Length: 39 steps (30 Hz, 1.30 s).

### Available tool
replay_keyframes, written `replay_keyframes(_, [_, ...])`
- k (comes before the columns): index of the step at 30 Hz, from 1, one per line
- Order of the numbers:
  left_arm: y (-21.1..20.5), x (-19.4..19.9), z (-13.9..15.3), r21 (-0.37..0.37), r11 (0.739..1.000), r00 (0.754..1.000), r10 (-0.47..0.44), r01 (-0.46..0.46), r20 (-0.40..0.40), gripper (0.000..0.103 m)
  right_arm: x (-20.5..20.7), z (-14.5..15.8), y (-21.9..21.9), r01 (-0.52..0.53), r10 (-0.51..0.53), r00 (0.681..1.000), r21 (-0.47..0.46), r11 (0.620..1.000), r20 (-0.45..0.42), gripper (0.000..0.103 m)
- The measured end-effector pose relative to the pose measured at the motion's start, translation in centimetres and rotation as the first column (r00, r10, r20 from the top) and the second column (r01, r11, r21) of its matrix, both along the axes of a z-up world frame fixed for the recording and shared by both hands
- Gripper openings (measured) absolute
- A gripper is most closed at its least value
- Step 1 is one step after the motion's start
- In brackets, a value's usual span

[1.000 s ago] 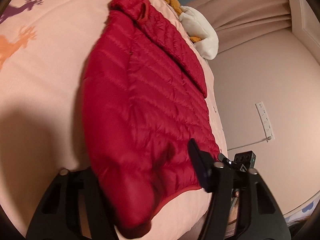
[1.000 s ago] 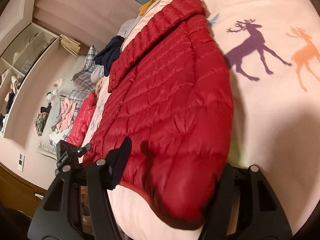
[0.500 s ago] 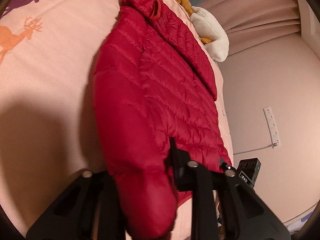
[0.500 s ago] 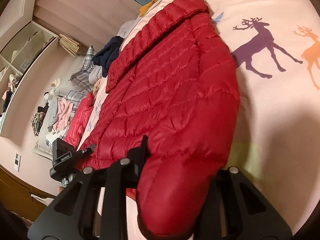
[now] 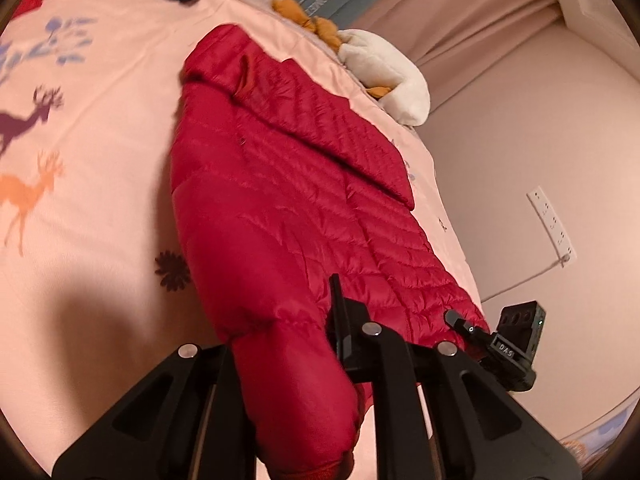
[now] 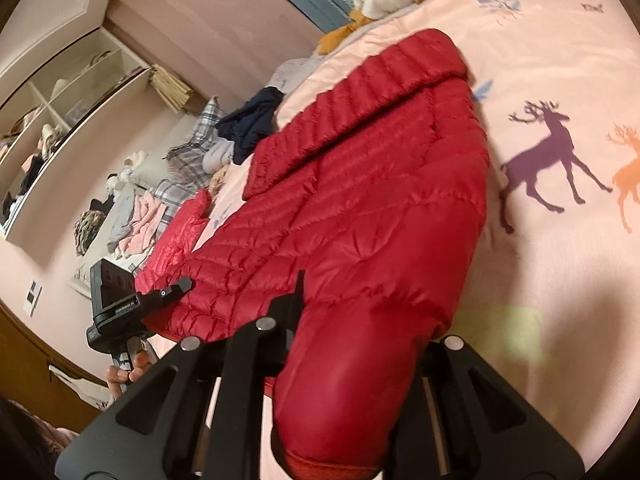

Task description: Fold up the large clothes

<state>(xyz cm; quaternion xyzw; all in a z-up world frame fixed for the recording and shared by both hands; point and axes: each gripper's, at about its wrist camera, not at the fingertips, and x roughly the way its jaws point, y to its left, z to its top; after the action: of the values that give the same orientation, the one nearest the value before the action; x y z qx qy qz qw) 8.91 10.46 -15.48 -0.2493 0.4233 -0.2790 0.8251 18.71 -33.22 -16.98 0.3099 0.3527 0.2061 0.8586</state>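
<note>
A red quilted down jacket (image 5: 280, 200) lies flat on the pink deer-print bedcover (image 5: 80, 200), collar at the far end. My left gripper (image 5: 280, 320) has its jaws closing on the jacket's near hem corner, and the fabric bulges between the fingers. In the right wrist view the same jacket (image 6: 360, 200) has its other hem corner inside my right gripper (image 6: 368, 312), whose jaws are also closing with the padding squeezed between them. Both corners are raised a little off the bed. Each gripper shows in the other's view: the right one (image 5: 460, 320), the left one (image 6: 176, 288).
A white and orange plush toy (image 5: 384, 68) lies past the collar. Dark navy clothing (image 6: 256, 120) and a pile of mixed clothes (image 6: 136, 216) sit along the bed's far side. A wall socket strip (image 5: 552, 224) and open shelves (image 6: 60, 100) line the walls. A hand (image 6: 124, 372) holds the left gripper.
Both grippers went from wide open around the hem corners to pinched on them. Both then rose, lifting the jacket's near edge off the bed.
</note>
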Motion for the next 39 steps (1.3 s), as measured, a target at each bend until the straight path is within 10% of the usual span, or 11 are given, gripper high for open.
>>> replay_keyframes(19, [-3.2,-1.0,6.1,0.153,0.988,0.987,-0.045,0.022,0.155,0.012,-2.6,6.1,-0.3,-0.085,0.081,0.983,0.016,0.996,0.167,0.013])
replay_keyframes(39, [-3.4,0.5,9.7,0.157,0.987,0.966,-0.076,0.038,0.246,0.012,-5.4,10.0,-0.9,-0.125,0.111,0.957,0.037,0.991,0.270,0.013])
